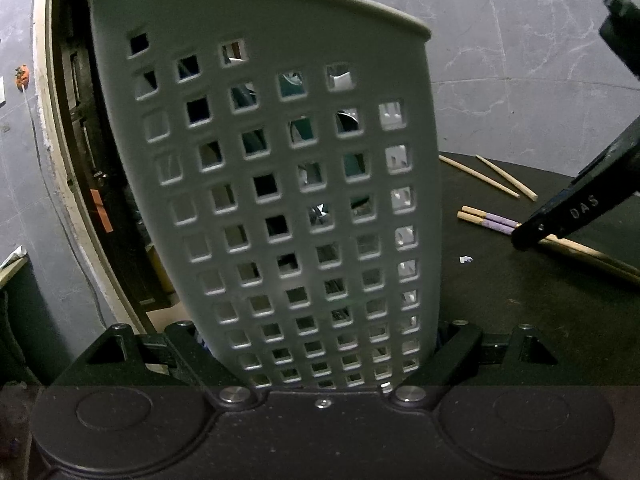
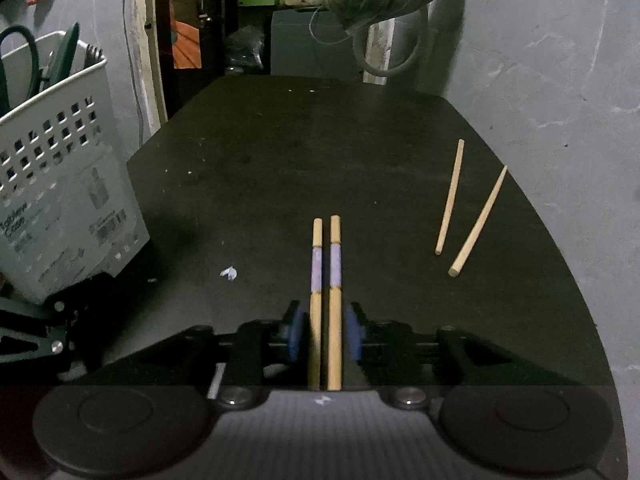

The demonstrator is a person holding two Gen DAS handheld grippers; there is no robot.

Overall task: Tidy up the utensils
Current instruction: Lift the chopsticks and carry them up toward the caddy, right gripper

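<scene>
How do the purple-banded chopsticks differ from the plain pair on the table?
The purple-banded chopsticks carry a lilac band; the plain chopsticks are bare wood. The banded pair lies parallel and close together, between the pads of the right gripper, with gaps showing either side; the plain pair lies splayed, off to the right, away from the gripper. Both pairs lie on the dark table, outside the caddy.

The only lettering I can read is "DAS" on the finger of my right tool, while the print and barcode on the grey basket's label at left stay blurred.
</scene>
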